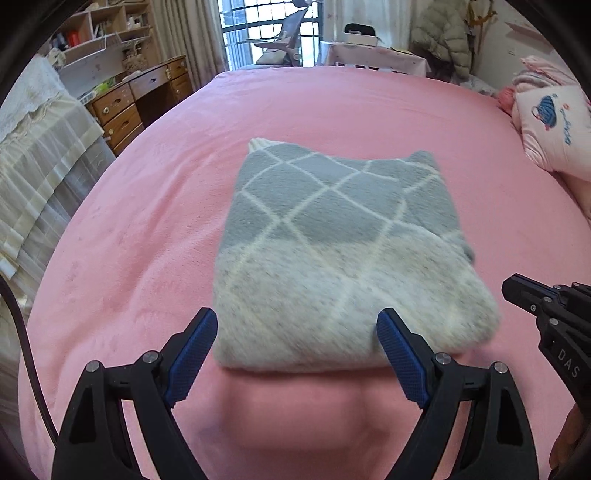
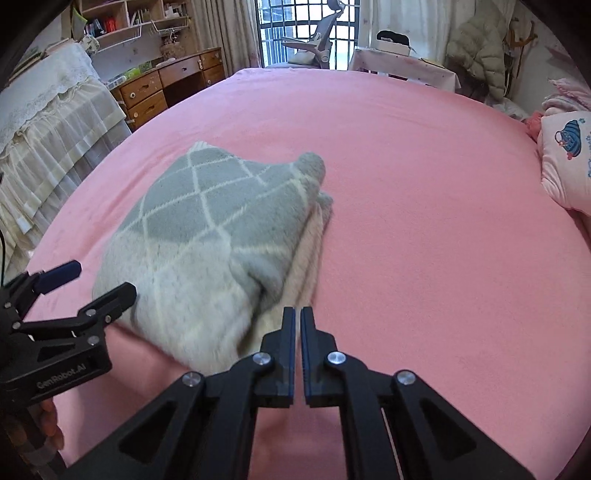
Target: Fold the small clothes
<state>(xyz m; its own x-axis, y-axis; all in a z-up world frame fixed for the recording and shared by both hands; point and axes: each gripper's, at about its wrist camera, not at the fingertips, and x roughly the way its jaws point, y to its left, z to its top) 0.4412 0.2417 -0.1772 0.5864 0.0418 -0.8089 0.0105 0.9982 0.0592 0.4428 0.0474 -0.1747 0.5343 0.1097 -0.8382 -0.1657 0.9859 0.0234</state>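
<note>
Daylight is coming in through the barred window (image 1: pixel 273 33) at the far end, blowing out its panes and leaving the room evenly bright. The pink bed (image 1: pixel 332 107) is showing a soft shadow under the near edge of the sweater (image 1: pixel 332 251), whose near part is blurring. Both fisheye views are bending straight lines near the edges, and black vignetting is filling the corners.

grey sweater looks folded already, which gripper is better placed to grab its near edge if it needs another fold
Left, probably. The left gripper is open, its fingers straddling the near edge of the grey sweater. The right gripper is shut and sits off the sweater's right corner, over the pink bed sheet.
</note>
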